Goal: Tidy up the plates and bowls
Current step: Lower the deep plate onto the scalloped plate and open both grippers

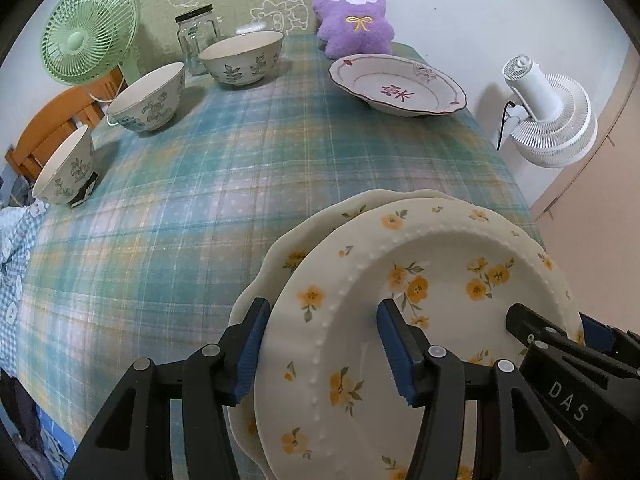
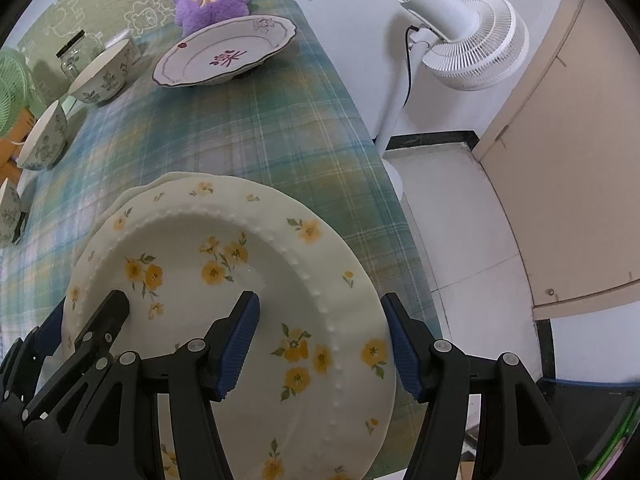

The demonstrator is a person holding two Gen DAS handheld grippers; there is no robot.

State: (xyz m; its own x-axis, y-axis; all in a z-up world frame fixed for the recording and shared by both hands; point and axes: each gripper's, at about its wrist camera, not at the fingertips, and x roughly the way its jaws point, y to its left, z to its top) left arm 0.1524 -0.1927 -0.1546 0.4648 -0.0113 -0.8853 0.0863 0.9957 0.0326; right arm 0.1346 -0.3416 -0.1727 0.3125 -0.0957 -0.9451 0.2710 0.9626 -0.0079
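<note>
1. Green and blue checked cloth covers the bench (image 1: 192, 208), which stands against a pale wall; a white fan (image 1: 548, 112) stands on the floor beside it.
2. Two plates with yellow flowers lie at the near edge of the bench. The top plate (image 1: 440, 248) sits shifted over the lower plate (image 1: 304, 224), so only a curved strip of the lower one shows. Both are cut off at the bottom of the left wrist view.
3. The left gripper (image 1: 324, 306) straddles the left rim of the top plate. Its fingers (image 1: 252, 352) are apart, one outside the rim and one over the hollow of the plate. I cannot tell if the pads press on the plate.
4. The right gripper (image 2: 320, 300) straddles the opposite rim in the same way, fingers apart. Here also I cannot tell if it clamps the plate.
5. Whether the top plate rests fully on the lower one or is slightly lifted is hard to judge.
6. Three patterned bowls stand in a row along the left side: the far bowl (image 1: 244, 56), the middle bowl (image 1: 148, 96) and the near bowl (image 1: 66, 168). Something dark under the near bowl is not clear.
7. A plate with a red rim (image 1: 396, 80) stands at the far right, well apart from the stack, in front of a purple plush toy (image 1: 354, 16).
8. A glass jar (image 1: 196, 40) is partly hidden behind the far bowl. A green fan (image 1: 90, 30) stands at the far left.
</note>
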